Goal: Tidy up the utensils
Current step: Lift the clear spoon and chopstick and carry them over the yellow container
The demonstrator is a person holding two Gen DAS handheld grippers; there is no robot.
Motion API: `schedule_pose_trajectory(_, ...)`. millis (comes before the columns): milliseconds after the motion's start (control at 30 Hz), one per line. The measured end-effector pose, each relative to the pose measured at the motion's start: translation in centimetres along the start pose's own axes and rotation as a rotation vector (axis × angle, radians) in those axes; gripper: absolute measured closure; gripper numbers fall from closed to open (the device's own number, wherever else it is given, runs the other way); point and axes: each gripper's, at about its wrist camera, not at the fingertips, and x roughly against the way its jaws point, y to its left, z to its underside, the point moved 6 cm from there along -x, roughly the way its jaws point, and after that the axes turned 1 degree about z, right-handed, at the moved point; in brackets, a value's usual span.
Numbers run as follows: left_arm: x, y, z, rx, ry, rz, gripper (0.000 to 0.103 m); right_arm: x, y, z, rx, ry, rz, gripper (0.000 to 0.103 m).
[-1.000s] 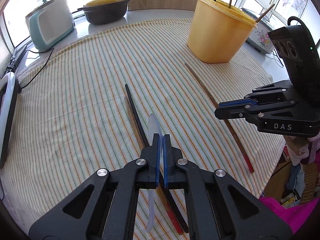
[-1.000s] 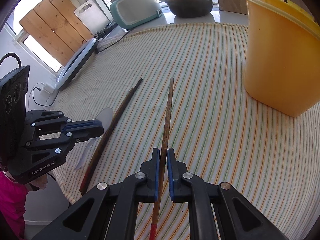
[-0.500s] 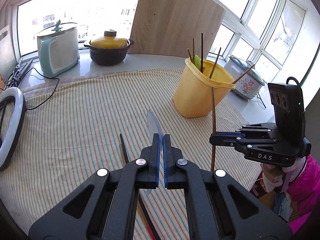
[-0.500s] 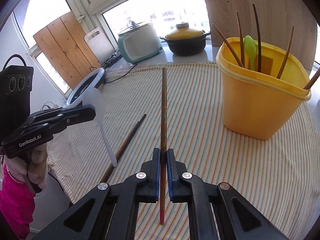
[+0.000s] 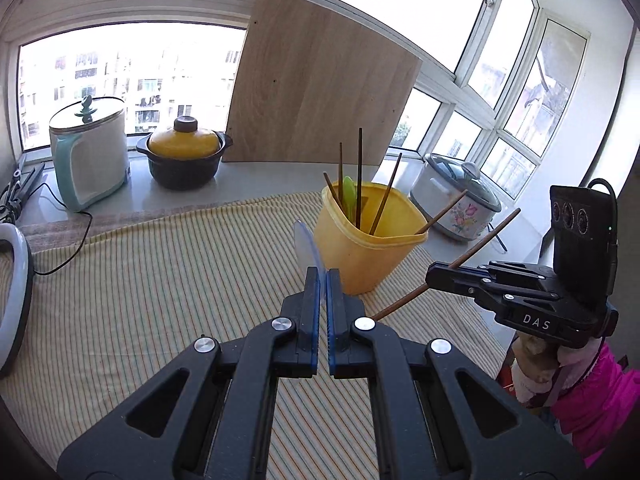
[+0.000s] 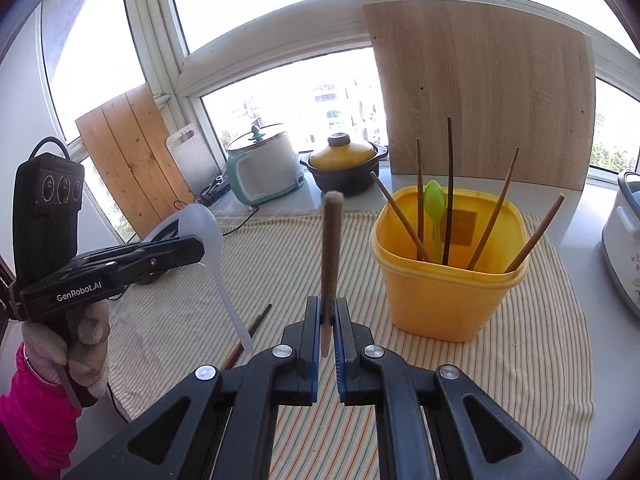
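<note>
The right gripper [image 6: 327, 320] clamps a chopstick [image 6: 331, 248], pointing ahead. The left gripper [image 5: 322, 292] clamps a clear spoon [image 5: 304, 246]. The tub [image 6: 444, 300] lies at two o'clock from the right gripper, the nearer one.

A tub [image 6: 444, 296] stood on the cloth [image 6: 280, 240] covering the worktop [image 5: 256, 188], with chopsticks [image 6: 449, 184] and a spoon [image 6: 435, 204] upright in it. Behind the cloth sat a pot [image 5: 184, 156], a cooker [image 5: 90, 156] to its left, and a board [image 5: 320, 92] leaning against the window.
</note>
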Motion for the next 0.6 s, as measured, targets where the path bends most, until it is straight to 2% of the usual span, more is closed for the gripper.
schedule_pose_trajectory(600,-1.9,-4.7,-6.5,-0.043,-0.093,0.05,0.103,5.5,-4.0,-5.0,-0.077,-0.179,0.038,0.099)
